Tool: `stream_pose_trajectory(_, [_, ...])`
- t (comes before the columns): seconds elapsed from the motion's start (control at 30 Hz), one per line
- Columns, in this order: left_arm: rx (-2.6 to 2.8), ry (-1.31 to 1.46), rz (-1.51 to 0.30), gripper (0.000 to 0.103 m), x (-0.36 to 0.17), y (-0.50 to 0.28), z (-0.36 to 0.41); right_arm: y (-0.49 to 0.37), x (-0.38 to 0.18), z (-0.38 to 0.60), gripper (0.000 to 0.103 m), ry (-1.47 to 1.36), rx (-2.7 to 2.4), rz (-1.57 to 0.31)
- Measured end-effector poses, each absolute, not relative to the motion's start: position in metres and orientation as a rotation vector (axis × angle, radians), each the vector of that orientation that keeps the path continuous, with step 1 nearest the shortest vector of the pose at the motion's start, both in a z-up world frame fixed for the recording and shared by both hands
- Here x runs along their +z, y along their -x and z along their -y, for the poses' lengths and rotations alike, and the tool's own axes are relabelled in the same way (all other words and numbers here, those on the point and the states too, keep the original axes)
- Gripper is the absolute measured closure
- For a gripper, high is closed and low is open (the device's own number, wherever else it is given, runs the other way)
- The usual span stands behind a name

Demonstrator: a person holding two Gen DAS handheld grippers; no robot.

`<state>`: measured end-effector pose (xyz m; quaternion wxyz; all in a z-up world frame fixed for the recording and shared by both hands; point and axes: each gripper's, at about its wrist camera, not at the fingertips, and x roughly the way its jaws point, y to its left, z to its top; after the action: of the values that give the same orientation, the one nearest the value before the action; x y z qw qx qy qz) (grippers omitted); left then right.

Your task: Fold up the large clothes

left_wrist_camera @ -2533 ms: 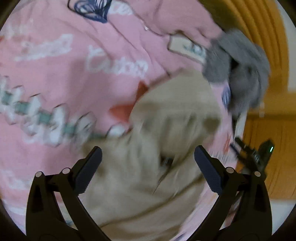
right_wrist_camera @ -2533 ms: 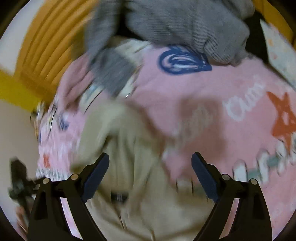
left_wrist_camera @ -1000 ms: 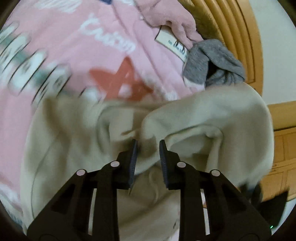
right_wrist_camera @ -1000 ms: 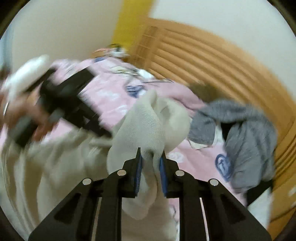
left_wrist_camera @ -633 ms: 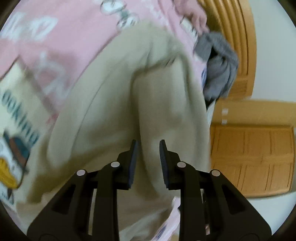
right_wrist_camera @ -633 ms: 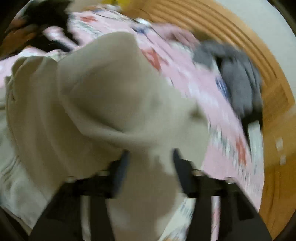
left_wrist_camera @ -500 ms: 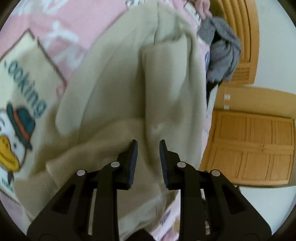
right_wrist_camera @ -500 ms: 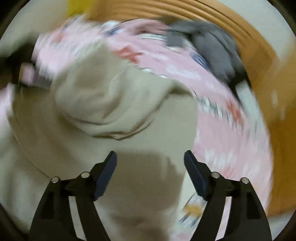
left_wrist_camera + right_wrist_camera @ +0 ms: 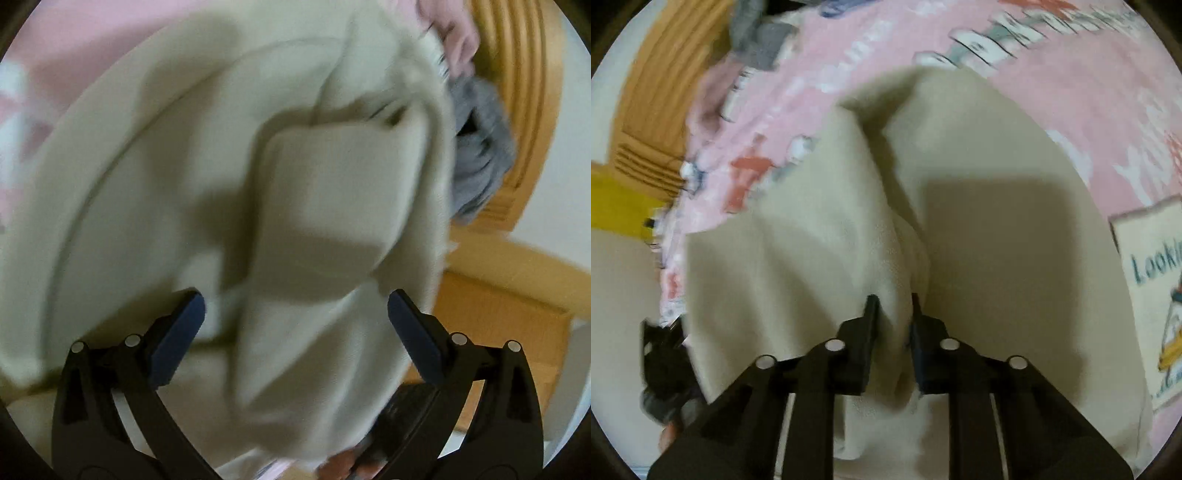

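A large beige fleece garment (image 9: 207, 192) lies spread over a pink printed blanket (image 9: 66, 48), with one folded flap on top in the middle. My left gripper (image 9: 295, 317) is open above the garment and holds nothing. In the right wrist view the same beige garment (image 9: 997, 240) covers most of the pink blanket (image 9: 886, 48). My right gripper (image 9: 892, 314) is shut on a raised ridge of the beige cloth, which bunches between its fingers.
A grey knit garment (image 9: 476, 147) lies at the far right by the wooden slatted headboard (image 9: 524, 92), and shows small in the right wrist view (image 9: 757, 33). A wooden cabinet (image 9: 498, 317) stands beyond the bed edge. A cartoon patch (image 9: 1156, 280) marks the blanket at right.
My left gripper has let go of the beige cloth and opened wide. My right gripper, open half a second ago, has shut on a fold of it. The garment now lies more spread out.
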<state>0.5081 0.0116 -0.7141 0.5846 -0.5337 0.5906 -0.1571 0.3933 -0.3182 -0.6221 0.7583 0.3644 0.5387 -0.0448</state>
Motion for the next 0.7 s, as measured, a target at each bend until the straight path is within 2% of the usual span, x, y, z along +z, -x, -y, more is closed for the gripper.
stream_pose_trajectory(0.03, [-0.377, 1.305, -1.345, 0.04, -0.713, -0.509, -0.011, -0.395, -0.615, 0.319, 0.09, -0.795, -0.059, -1.149])
stream_pose_trajectory(0.07, [-0.389, 1.341, -1.334, 0.053, -0.712, -0.511, -0.009, -0.398, -0.604, 0.321, 0.091, -0.812, 0.012, -1.095])
stream_pose_trajectory(0.13, [-0.422, 1.387, -1.289, 0.066, -0.706, -0.51, -0.009, -0.409, -0.581, 0.331, 0.091, -0.858, 0.142, -0.964])
stream_pose_trajectory(0.3, [-0.574, 1.348, -1.088, 0.066, -0.671, -0.486, -0.025, -0.431, -0.554, 0.373, 0.091, -1.057, 0.557, -0.558])
stream_pose_trajectory(0.37, [-0.56, 1.383, -1.033, 0.066, -0.673, -0.47, -0.036, -0.428, -0.568, 0.383, 0.092, -1.069, 0.685, -0.512])
stream_pose_trajectory(0.5, [-0.496, 1.334, -1.057, 0.066, -0.698, -0.443, -0.061, -0.408, -0.635, 0.392, 0.09, -0.98, 0.523, -0.779])
stream_pose_trajectory(0.53, [-0.495, 1.331, -1.067, 0.066, -0.704, -0.44, -0.066, -0.396, -0.657, 0.393, 0.087, -0.927, 0.431, -0.902])
stream_pose_trajectory(0.6, [-0.485, 1.332, -1.084, 0.066, -0.712, -0.433, -0.075, -0.379, -0.672, 0.395, 0.068, -0.87, 0.35, -1.016])
stream_pose_trajectory(0.63, [-0.486, 1.331, -1.096, 0.066, -0.714, -0.431, -0.078, -0.374, -0.669, 0.395, 0.067, -0.857, 0.332, -1.027])
stream_pose_trajectory(0.67, [-0.489, 1.317, -1.104, 0.066, -0.714, -0.426, -0.081, -0.366, -0.658, 0.395, 0.056, -0.823, 0.29, -1.033])
stream_pose_trajectory(0.7, [-0.495, 1.29, -1.116, 0.066, -0.709, -0.424, -0.08, -0.359, -0.644, 0.395, 0.035, -0.765, 0.188, -1.046])
